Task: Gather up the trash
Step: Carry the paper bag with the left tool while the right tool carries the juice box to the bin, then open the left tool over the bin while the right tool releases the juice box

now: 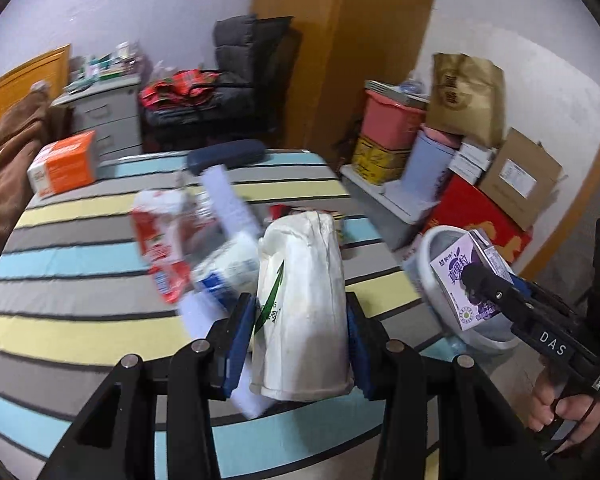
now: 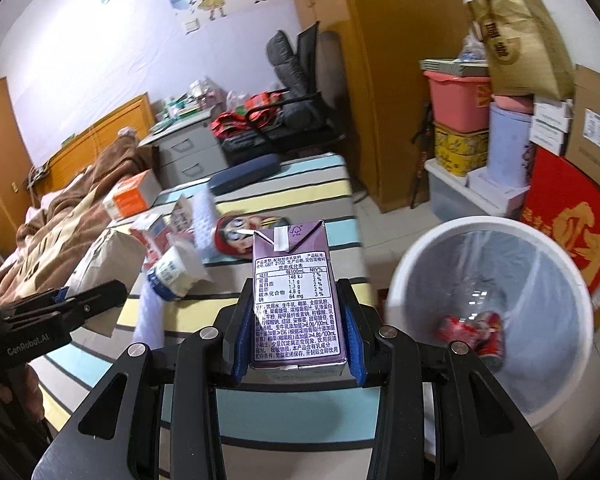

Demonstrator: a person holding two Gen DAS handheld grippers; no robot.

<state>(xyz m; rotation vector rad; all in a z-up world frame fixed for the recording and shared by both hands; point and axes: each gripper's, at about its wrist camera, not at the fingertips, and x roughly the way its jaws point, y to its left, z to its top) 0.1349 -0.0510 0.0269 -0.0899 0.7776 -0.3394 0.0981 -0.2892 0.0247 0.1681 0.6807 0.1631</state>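
Left wrist view: your left gripper (image 1: 300, 332) is clamped on a white paper bag (image 1: 300, 304) above the striped bed (image 1: 80, 288). Right wrist view: your right gripper (image 2: 298, 320) clamps a purple drink carton (image 2: 296, 292) (upright), beside the white bin (image 2: 496, 320).
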